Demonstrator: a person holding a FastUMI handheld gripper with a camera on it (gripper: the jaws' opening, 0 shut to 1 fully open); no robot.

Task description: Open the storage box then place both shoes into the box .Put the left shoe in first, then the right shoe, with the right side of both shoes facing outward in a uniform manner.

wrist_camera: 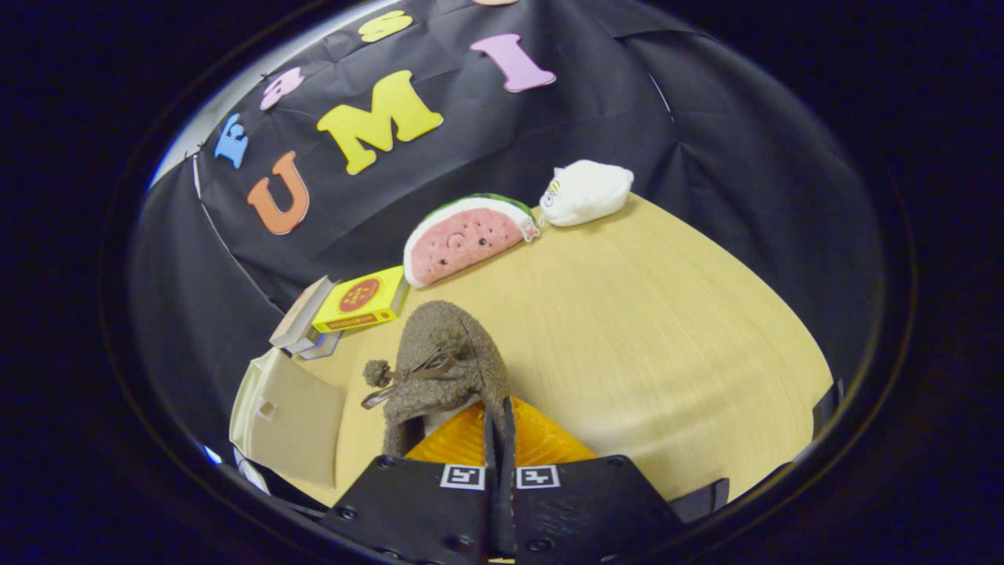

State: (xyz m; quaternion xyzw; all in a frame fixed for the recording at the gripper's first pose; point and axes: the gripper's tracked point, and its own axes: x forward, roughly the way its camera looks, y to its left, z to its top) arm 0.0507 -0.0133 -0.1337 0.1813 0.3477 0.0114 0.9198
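Shoe (447,361): brown fuzzy slipper-type with a small pompom and a bow, hanging just ahead of the fingers and lifted clear of the wooden table (667,337). Its rim is caught in the gripper (500,428); the two fingers are pressed nearly together with only a thin edge of the shoe pinched between them. Cannot tell from this view whether it is the left or the right shoe.

Storage box (286,416): to the left of the fingers and a little lower, a pale box with its flap standing up, so it reads as already opened. Interior not visible; cannot tell if a shoe is already inside.

Progress, as a judgement: opening step done, one shoe in transit, placement into the box not yet done. Orientation of the shoe's right side will need checking at the drop.

Beyond the fingers: yellow carton (361,300) stacked on other small boxes, then a watermelon-slice plush (464,237) and a white plush toy (587,191) at the far table edge.
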